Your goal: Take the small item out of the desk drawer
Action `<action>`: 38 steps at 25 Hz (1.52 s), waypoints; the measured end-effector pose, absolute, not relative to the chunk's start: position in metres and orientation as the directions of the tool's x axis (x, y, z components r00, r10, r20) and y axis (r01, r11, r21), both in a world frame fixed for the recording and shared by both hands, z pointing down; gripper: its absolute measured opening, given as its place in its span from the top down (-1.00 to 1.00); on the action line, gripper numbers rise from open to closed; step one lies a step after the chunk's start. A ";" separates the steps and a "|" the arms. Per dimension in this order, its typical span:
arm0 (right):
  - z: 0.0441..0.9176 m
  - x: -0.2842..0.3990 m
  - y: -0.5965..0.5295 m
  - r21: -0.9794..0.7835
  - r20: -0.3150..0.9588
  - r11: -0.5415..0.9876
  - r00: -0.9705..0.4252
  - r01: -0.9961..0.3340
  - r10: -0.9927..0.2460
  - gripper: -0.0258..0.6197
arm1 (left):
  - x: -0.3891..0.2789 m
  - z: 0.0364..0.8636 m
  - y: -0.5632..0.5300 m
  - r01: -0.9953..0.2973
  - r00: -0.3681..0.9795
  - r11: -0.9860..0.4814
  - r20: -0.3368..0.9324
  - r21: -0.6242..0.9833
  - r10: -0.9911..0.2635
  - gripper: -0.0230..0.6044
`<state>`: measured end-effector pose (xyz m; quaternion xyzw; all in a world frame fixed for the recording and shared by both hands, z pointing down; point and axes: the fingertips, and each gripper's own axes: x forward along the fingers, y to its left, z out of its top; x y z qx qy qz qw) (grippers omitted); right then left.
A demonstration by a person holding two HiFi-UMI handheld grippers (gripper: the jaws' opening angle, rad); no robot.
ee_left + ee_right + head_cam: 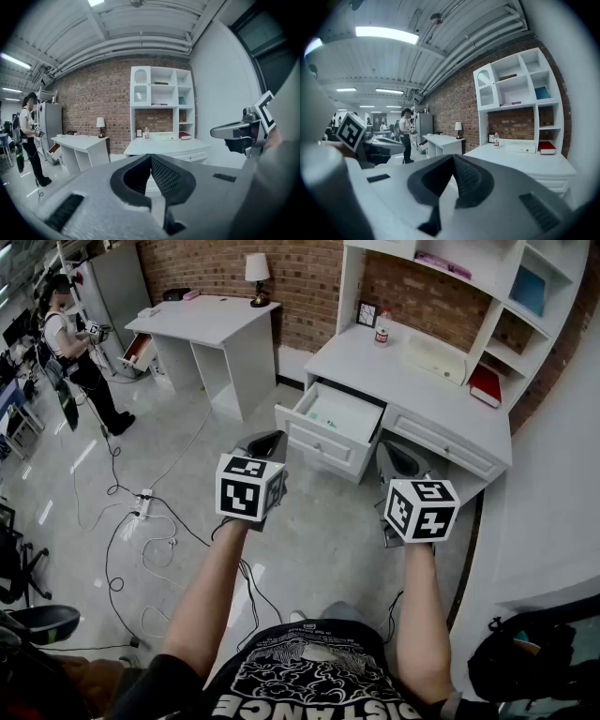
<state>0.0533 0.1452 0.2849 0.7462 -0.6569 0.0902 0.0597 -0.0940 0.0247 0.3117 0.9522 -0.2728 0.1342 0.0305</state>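
The white desk (pixel 412 371) stands against the brick wall, with its left drawer (pixel 330 420) pulled open. The drawer's inside looks pale, and I cannot make out a small item in it. My left gripper (pixel 266 442) (pixel 151 157) hovers in front of the drawer, short of its front panel, jaws shut and empty. My right gripper (pixel 397 461) (pixel 453 157) hangs beside it, before the closed right drawer (pixel 439 442), also shut on nothing. Both grippers are held level and point at the desk.
On the desk top are a bottle (pixel 382 329), a small frame (pixel 367 313) and a red book (pixel 485 385), under a shelf unit (pixel 469 277). A second white desk (pixel 202 322) with a lamp (pixel 257 273) stands left. Cables (pixel 141 517) cross the floor. A person (pixel 75 352) stands far left.
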 end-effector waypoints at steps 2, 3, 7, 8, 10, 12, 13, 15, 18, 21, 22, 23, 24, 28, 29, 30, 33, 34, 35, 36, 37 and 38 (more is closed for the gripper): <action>0.288 0.053 0.142 -0.022 0.217 -0.128 0.121 -0.991 -0.969 0.91 | -0.092 0.313 0.022 -0.526 0.817 -0.850 0.269 -0.013 -0.510 0.91; 0.290 0.053 0.140 -0.019 0.218 -0.130 0.123 -0.991 -0.968 0.91 | -0.090 0.314 0.021 -0.524 0.819 -0.852 0.269 -0.013 -0.508 0.91; 0.293 0.058 0.134 -0.019 0.224 -0.148 0.140 -0.989 -0.964 0.91 | -0.084 0.316 0.017 -0.508 0.827 -0.861 0.276 -0.007 -0.490 0.91; 0.294 0.060 0.132 -0.020 0.226 -0.152 0.144 -0.988 -0.963 0.91 | -0.082 0.317 0.014 -0.506 0.828 -0.862 0.275 -0.005 -0.488 0.91; 0.295 0.062 0.127 -0.023 0.230 -0.154 0.144 -0.988 -0.962 0.90 | -0.079 0.318 0.009 -0.504 0.830 -0.863 0.275 -0.001 -0.485 0.91; 0.296 0.065 0.122 -0.022 0.234 -0.151 0.142 -0.988 -0.962 0.78 | -0.074 0.319 0.005 -0.500 0.832 -0.866 0.278 0.003 -0.480 0.91; 0.296 0.066 0.120 -0.022 0.236 -0.149 0.140 -0.989 -0.962 0.73 | -0.071 0.319 0.003 -0.496 0.834 -0.868 0.280 0.004 -0.476 0.91; 0.297 0.070 0.114 -0.025 0.236 -0.146 0.136 -0.989 -0.962 0.64 | -0.065 0.321 -0.001 -0.490 0.836 -0.872 0.285 0.001 -0.469 0.91; 0.301 0.079 0.102 -0.031 0.237 -0.140 0.128 -0.990 -0.963 0.57 | -0.055 0.327 -0.012 -0.486 0.835 -0.874 0.294 -0.003 -0.466 0.91; 0.305 0.089 0.087 -0.038 0.239 -0.128 0.115 -0.991 -0.964 0.47 | -0.044 0.330 -0.027 -0.492 0.830 -0.871 0.299 -0.003 -0.470 0.91; 0.306 0.093 0.082 -0.039 0.239 -0.123 0.111 -0.992 -0.965 0.43 | -0.040 0.330 -0.032 -0.493 0.829 -0.870 0.300 -0.005 -0.472 0.91; 0.307 0.098 0.077 -0.040 0.241 -0.118 0.105 -0.992 -0.965 0.40 | -0.035 0.330 -0.037 -0.495 0.827 -0.869 0.300 -0.009 -0.475 0.91; 0.308 0.102 0.071 -0.040 0.243 -0.112 0.099 -0.993 -0.965 0.37 | -0.029 0.331 -0.043 -0.497 0.826 -0.868 0.301 -0.012 -0.477 0.91; 0.317 0.124 0.046 -0.043 0.260 -0.088 0.073 -0.995 -0.963 0.31 | -0.006 0.339 -0.066 -0.507 0.819 -0.862 0.308 -0.008 -0.485 0.91; 0.320 0.129 0.039 -0.045 0.264 -0.079 0.065 -0.996 -0.962 0.30 | 0.000 0.341 -0.073 -0.511 0.816 -0.860 0.310 -0.008 -0.488 0.91; 0.322 0.134 0.032 -0.047 0.268 -0.071 0.056 -0.996 -0.962 0.27 | 0.006 0.343 -0.079 -0.514 0.814 -0.858 0.314 -0.006 -0.490 0.91; 0.329 0.153 0.010 -0.047 0.284 -0.047 0.031 -0.998 -0.958 0.19 | 0.025 0.346 -0.097 -0.524 0.805 -0.851 0.326 0.000 -0.496 0.91; 0.331 0.161 0.003 -0.048 0.290 -0.039 0.023 -0.998 -0.957 0.16 | 0.032 0.346 -0.105 -0.530 0.801 -0.848 0.326 -0.002 -0.502 0.91; 0.333 0.169 -0.004 -0.050 0.297 -0.031 0.015 -0.998 -0.955 0.14 | 0.039 0.347 -0.113 -0.537 0.797 -0.844 0.327 -0.003 -0.508 0.91; 0.334 0.177 -0.010 -0.051 0.303 -0.024 0.008 -0.998 -0.953 0.11 | 0.045 0.347 -0.120 -0.543 0.792 -0.840 0.330 -0.003 -0.513 0.91; 0.335 0.185 -0.016 -0.052 0.309 -0.018 0.001 -0.998 -0.951 0.08 | 0.052 0.347 -0.126 -0.547 0.788 -0.837 0.335 -0.002 -0.516 0.91; 0.337 0.193 -0.023 -0.055 0.313 -0.012 -0.006 -0.998 -0.950 0.07 | 0.058 0.347 -0.131 -0.552 0.784 -0.834 0.340 -0.001 -0.519 0.91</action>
